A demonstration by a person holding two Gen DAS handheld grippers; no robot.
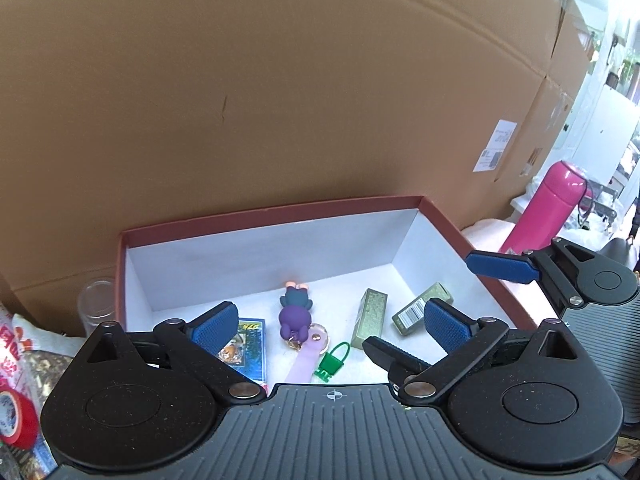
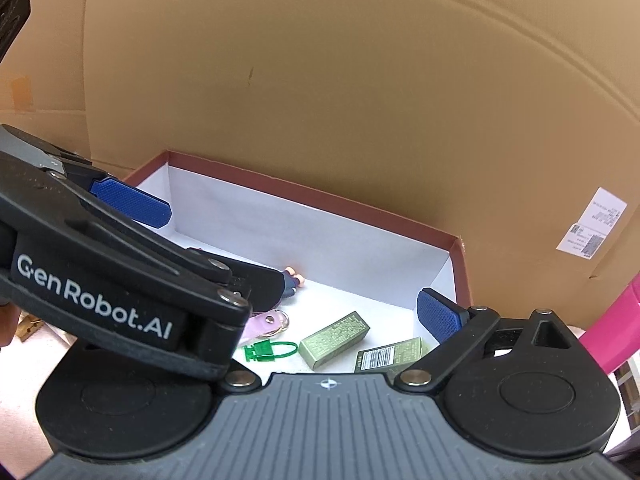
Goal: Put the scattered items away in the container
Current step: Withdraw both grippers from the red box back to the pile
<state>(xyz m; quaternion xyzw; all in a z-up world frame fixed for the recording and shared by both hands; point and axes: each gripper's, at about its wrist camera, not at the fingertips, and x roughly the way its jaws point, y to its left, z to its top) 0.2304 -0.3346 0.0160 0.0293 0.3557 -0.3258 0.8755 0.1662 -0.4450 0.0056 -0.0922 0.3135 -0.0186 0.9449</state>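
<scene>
my left tool (image 1: 338,326): apart, holding nothing | my right tool (image 2: 288,312): apart, holding nothing | box (image 1: 272,211): holds doll (image 1: 296,312), 2 green packs (image 1: 370,316), tag (image 1: 332,360), card (image 1: 248,344)

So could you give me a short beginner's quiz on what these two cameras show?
1. True or false: the left gripper holds the small green plastic padlock.
2. How many green rectangular cartons lie in the red-rimmed white cardboard box?
3. The purple doll figure lies: A) inside the box, B) beside the pink bottle.

Key: 1 false, both grippers stand open and hold nothing; 2 two; 3 A.
</scene>
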